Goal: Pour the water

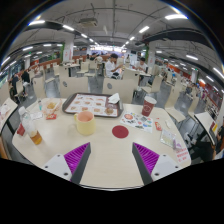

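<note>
Hovering above a round pale surface (105, 160) in what looks like a large food court, the handheld gripper (112, 158) points toward a scatter of drinkware, its jaws spread wide and holding nothing, magenta pads (76, 155) facing each other across bare tabletop. Beyond the fingers and a little to their left stands a squat yellowish cup (86, 122), apparently filled; farther left is a tall glass of amber drink (33, 131) with a darker red bottle or cup (20, 127) near it. A red coaster (120, 131) lies flat just ahead of the jaws, a dark red tumbler (148, 106) stands beyond it to the right, and a white tray with rows of small rounds (90, 103) sits at the far side. Loose printed cards or packets (160, 128) litter the right of the surface.

Which vessel holds the water cannot be told from here, and that is the first hazard: a grab at the wrong cup would send a sweet drink into the receiving one. The yellowish cup appears full near its brim, so a tilted or hurried lift would likely slop liquid onto the papers nearby. A wide approach from this angle could also clip the tall glass, which looks narrow-based and easy to topple.
</note>
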`<control>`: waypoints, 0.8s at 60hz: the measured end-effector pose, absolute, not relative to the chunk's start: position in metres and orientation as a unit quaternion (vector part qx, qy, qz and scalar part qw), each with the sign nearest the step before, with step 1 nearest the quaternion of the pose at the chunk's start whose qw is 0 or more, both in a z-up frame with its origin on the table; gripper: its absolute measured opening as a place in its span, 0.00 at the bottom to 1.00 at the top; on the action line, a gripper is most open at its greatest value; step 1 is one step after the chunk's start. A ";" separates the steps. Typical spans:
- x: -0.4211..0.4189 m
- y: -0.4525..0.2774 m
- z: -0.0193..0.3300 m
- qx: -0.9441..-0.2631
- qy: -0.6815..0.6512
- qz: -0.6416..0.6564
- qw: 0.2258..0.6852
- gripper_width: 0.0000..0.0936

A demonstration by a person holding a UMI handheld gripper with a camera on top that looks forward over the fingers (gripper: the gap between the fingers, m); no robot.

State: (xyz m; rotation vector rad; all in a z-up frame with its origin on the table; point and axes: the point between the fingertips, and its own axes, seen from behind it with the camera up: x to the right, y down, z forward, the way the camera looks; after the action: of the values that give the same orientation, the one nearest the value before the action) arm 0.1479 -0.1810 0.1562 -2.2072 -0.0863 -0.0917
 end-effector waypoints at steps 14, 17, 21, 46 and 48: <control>0.134 -0.196 0.147 -0.896 -0.012 -0.062 0.439 0.90; 0.123 -0.205 0.144 -0.898 -0.009 -0.065 0.435 0.90; 0.101 -0.220 0.138 -0.899 -0.006 -0.064 0.433 0.91; -0.130 -0.241 0.105 -0.886 -0.007 0.024 0.464 0.91; -0.147 -0.233 0.104 -0.881 -0.012 0.031 0.471 0.91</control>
State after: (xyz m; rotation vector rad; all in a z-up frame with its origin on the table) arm -0.1467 -0.2326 0.1045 -2.1581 -0.0288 0.0766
